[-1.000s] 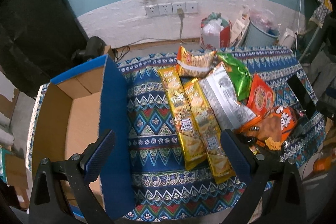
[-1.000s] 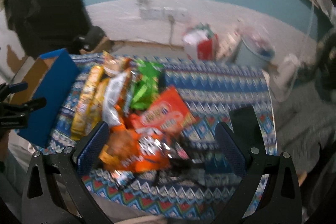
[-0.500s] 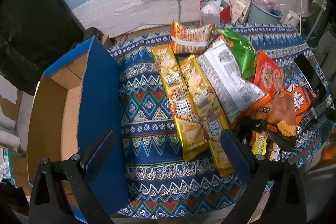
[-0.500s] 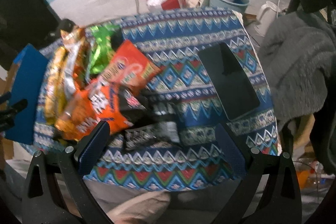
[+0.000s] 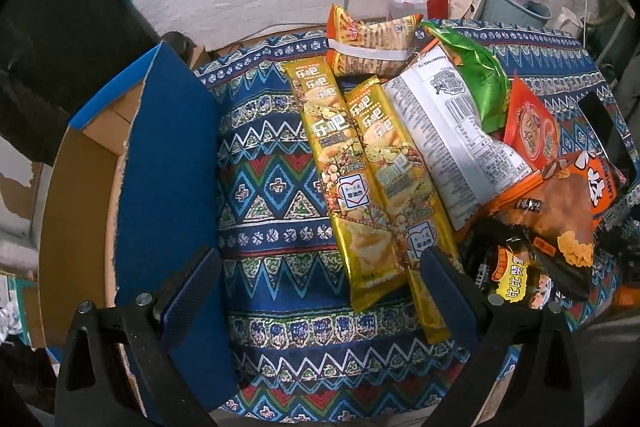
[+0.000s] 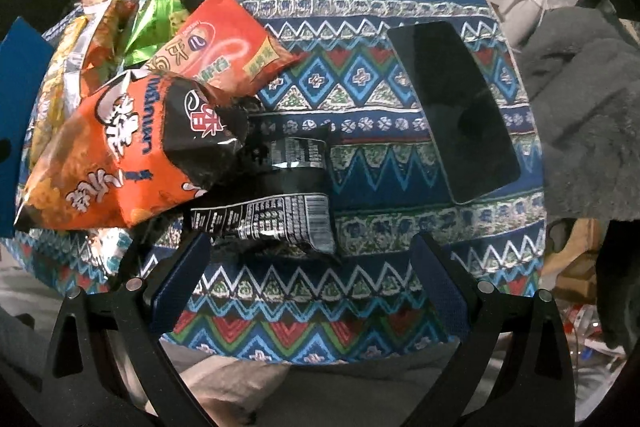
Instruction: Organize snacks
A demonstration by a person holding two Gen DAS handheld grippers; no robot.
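Two long yellow foil snack packs (image 5: 340, 163) lying side by side each carry the characters 乐吧 repeated down their length, and each bears a white heart-shaped badge reading 非油炸. The silver-white printed back of a large bag (image 5: 456, 131) shows a barcode with digits near its top edge and a dense nutrition table, too small to read. The big orange crisp bag (image 6: 108, 155) carries blue Thai-looking lettering and large white characters, possibly 薯. A small black packet (image 5: 514, 277) has a yellow patch with black characters that cannot be made out.
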